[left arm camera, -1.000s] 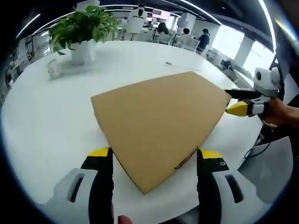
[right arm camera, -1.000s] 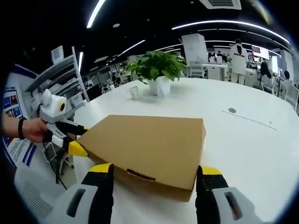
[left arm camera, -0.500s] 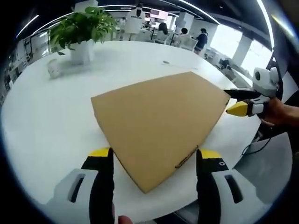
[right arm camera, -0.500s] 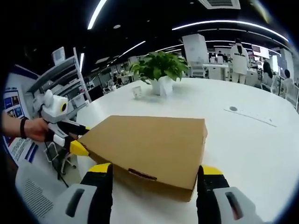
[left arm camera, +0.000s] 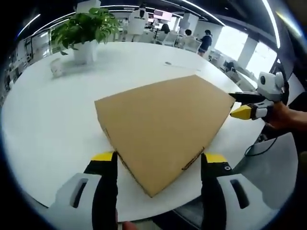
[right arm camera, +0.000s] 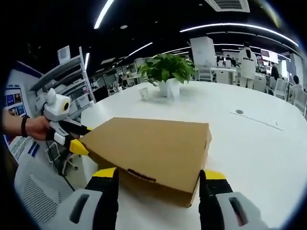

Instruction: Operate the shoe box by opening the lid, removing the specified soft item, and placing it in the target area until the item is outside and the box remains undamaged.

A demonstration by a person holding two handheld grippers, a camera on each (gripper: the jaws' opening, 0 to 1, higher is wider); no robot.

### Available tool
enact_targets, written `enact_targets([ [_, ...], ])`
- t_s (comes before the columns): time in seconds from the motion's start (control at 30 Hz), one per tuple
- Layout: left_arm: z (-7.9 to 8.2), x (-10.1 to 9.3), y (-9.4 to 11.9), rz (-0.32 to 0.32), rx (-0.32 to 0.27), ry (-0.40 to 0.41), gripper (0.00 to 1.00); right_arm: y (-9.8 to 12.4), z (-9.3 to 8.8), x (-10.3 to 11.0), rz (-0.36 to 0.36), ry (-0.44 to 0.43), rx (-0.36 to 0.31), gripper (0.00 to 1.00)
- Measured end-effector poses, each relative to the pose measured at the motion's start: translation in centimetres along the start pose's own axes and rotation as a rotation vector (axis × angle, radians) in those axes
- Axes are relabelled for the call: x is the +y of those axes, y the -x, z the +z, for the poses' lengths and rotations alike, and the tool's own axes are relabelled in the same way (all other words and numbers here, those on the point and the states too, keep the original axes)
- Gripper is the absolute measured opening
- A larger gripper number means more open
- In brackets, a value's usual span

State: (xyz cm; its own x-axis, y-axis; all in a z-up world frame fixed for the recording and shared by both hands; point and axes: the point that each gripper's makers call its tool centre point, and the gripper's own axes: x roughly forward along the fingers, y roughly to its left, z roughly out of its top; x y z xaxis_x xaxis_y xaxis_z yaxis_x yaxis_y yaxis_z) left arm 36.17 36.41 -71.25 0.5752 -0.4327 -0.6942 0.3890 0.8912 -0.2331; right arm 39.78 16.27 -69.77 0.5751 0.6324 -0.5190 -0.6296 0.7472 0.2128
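Little has changed over the last second: flat brown cardboard shoe box [left arm camera: 160,127] lies shut on the white table [left arm camera: 53,110], left gripper [left arm camera: 158,160] and right gripper [right arm camera: 154,175] wide open, empty, poised at opposite corners; lid-opening unstarted.

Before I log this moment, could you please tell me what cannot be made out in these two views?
- Inside of the shoe box: hidden by its shut lid in both views, so the soft item cannot be seen.
- Small pale object beside the potted plant: too small to identify.
- Flat mark on the table behind the box, right gripper view: too small to read.
- Left claw and right claw: both open, bodies cut off by the bottom edge.
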Motion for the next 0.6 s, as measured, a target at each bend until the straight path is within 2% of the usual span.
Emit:
enact_targets([
  [0.17,-0.2,0.1,-0.1,0.007,0.001,-0.006,0.71,-0.4,-0.6,-0.1,0.001,0.041,0.039,0.66],
  [0.4,-0.6,0.3,-0.3,0.044,0.013,-0.09,0.68,-0.4,-1.0,-0.4,-0.014,0.044,0.028,0.64],
  [0.6,-0.5,0.4,-0.3,0.048,0.013,-0.089,0.66,-0.3,-1.2,-0.6,-0.013,0.05,0.034,0.62],
])
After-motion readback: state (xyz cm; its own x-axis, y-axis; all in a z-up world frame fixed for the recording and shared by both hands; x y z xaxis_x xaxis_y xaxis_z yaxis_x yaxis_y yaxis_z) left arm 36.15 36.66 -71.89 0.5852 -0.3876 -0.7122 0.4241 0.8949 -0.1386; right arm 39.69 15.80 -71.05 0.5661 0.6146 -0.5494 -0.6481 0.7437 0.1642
